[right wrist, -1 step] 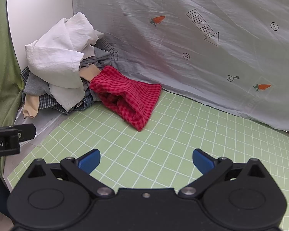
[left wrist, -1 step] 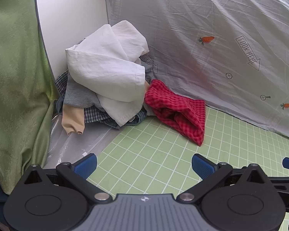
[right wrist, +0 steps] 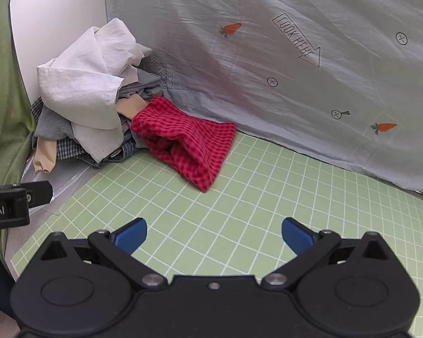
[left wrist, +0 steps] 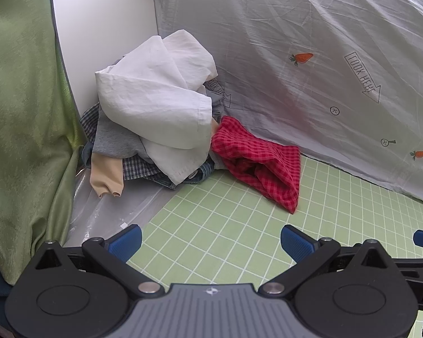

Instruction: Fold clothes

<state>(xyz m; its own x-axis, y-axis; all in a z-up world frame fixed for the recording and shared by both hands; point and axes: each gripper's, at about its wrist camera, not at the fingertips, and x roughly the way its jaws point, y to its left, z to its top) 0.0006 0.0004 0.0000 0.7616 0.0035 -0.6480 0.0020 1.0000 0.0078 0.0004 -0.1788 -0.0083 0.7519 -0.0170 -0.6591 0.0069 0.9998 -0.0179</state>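
Note:
A heap of clothes sits at the far left corner, topped by a white shirt (left wrist: 158, 98) (right wrist: 84, 84) over grey, plaid, denim and beige pieces. A crumpled red checked cloth (left wrist: 262, 163) (right wrist: 189, 140) lies on the green grid mat (left wrist: 225, 225) (right wrist: 268, 211) against the heap's right side. My left gripper (left wrist: 211, 242) is open and empty, low over the mat's near left part. My right gripper (right wrist: 214, 235) is open and empty, low over the mat, short of the red cloth. Both are well apart from the clothes.
A grey sheet with carrot prints (left wrist: 310, 56) (right wrist: 296, 56) hangs as a back wall. A white panel (left wrist: 104, 33) stands behind the heap. Green fabric (left wrist: 22, 112) drapes at the left. Clear plastic (left wrist: 104, 205) lies beside the mat. The left gripper's body (right wrist: 8, 205) shows in the right wrist view.

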